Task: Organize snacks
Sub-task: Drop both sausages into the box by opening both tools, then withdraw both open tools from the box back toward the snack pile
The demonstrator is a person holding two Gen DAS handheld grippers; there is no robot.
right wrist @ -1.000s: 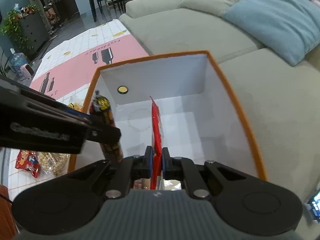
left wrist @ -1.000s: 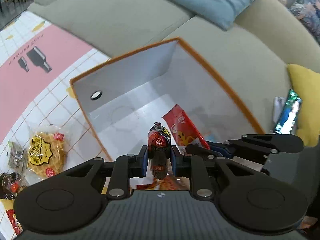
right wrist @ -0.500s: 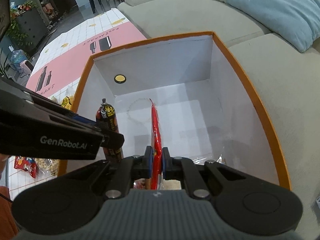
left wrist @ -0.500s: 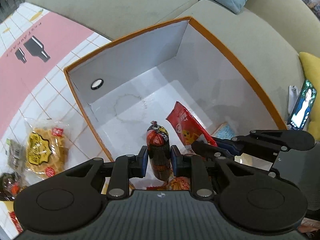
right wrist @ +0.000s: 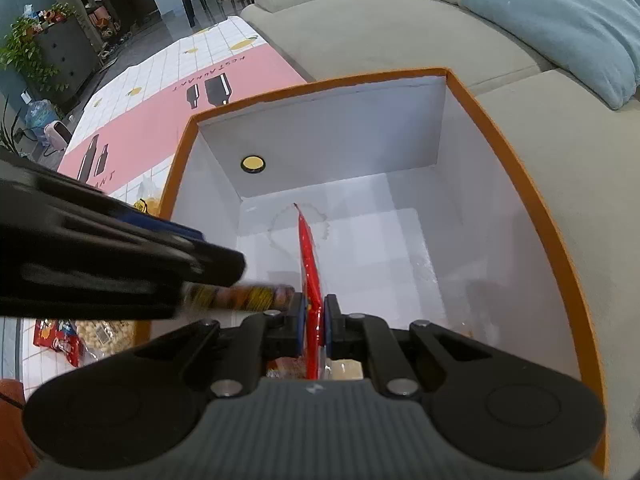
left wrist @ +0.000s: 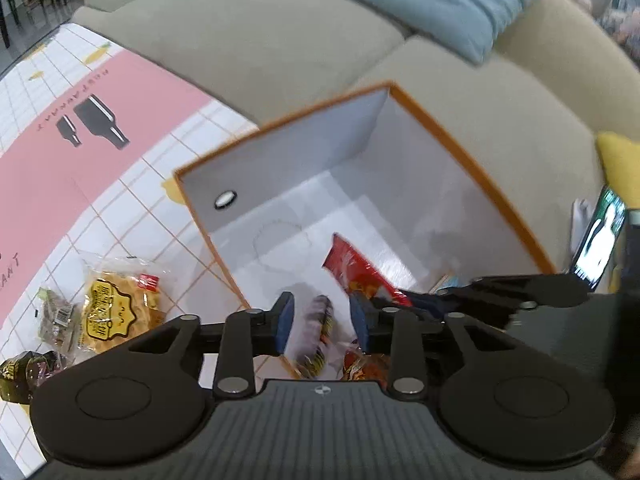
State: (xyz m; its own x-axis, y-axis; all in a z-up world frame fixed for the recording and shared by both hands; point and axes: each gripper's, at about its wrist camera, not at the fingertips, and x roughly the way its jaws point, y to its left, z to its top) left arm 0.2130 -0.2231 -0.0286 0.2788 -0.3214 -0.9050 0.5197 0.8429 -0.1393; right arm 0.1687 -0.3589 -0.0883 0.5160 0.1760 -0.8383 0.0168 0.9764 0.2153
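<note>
An orange-rimmed white box (left wrist: 472, 168) (right wrist: 520, 168) stands against the sofa. My left gripper (left wrist: 322, 320) is open over the box's near corner; a dark sausage stick (left wrist: 318, 334) (right wrist: 240, 298) is blurred and free between its pads, tipped over inside the box. My right gripper (right wrist: 316, 320) is shut on a flat red snack packet (right wrist: 309, 264), held edge-up inside the box; the packet also shows in the left wrist view (left wrist: 360, 270). Other snack packets lie low in the box near corner (left wrist: 362, 364).
On the tiled tablecloth left of the box lie a yellow cracker bag (left wrist: 114, 312), small dark wrapped snacks (left wrist: 20, 368) and a red-and-clear nut bag (right wrist: 80, 336). A grey sofa with a blue cushion (right wrist: 560, 28) lies behind. A phone (left wrist: 598, 248) sits at right.
My left gripper has opened and let go of the sausage stick, which has tipped over and dropped into the box. My right gripper has kept the red packet and gone lower in the box.
</note>
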